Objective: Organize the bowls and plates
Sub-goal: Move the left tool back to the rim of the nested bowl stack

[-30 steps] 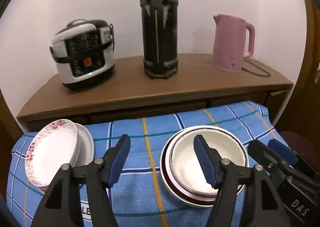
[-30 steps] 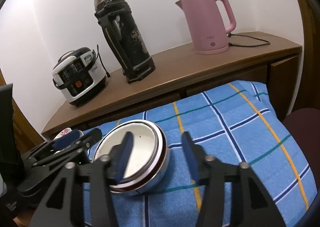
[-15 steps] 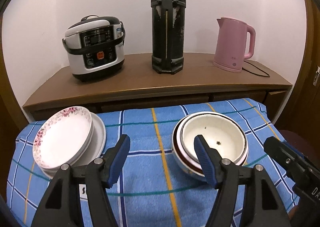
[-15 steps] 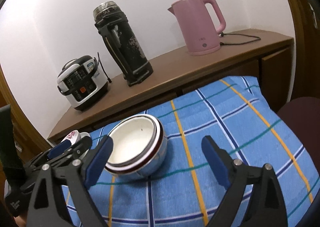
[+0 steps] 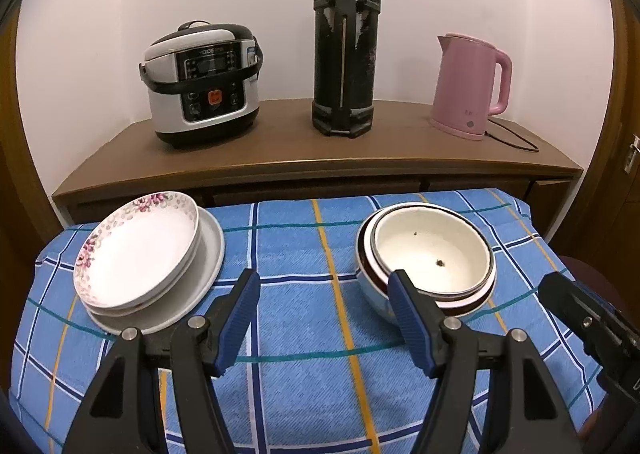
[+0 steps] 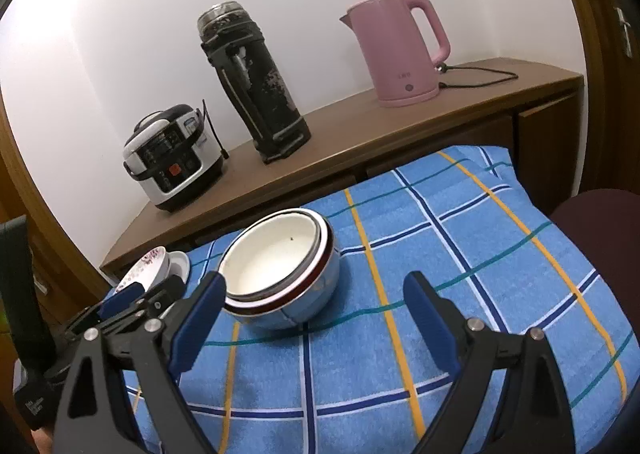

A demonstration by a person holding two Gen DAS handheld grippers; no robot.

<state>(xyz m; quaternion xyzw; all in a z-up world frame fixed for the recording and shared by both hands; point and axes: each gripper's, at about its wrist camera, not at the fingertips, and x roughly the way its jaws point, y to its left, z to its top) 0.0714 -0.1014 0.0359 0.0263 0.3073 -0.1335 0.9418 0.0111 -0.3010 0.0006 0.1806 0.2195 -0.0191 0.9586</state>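
In the left wrist view, the left gripper [image 5: 324, 304] hangs over a blue checked cloth [image 5: 296, 334] with its blue-padded jaws spread wide and nothing between them. A stack of nested white bowls with a dark red rim band [image 5: 430, 254] sits on the cloth just beyond the right-hand pad. A stack of shallow white plates, the top one with a pink floral rim [image 5: 144, 254], lies on the cloth's left part, well apart from the bowls. Behind, a brown wooden sideboard [image 5: 304, 158] carries a silver and black rice cooker [image 5: 202, 82], a tall black thermos [image 5: 345, 50] and a pink electric kettle [image 5: 470, 86]. Part of the right gripper shows at the lower right edge.

In the right wrist view, the right gripper [image 6: 316, 318] also has its jaws spread wide, empty. The nested bowls [image 6: 280, 266] rest on the cloth just ahead of the left-hand pad, tilted toward the camera. The floral plates [image 6: 154, 260] peek out further left, behind the left gripper's fingers [image 6: 120, 300].
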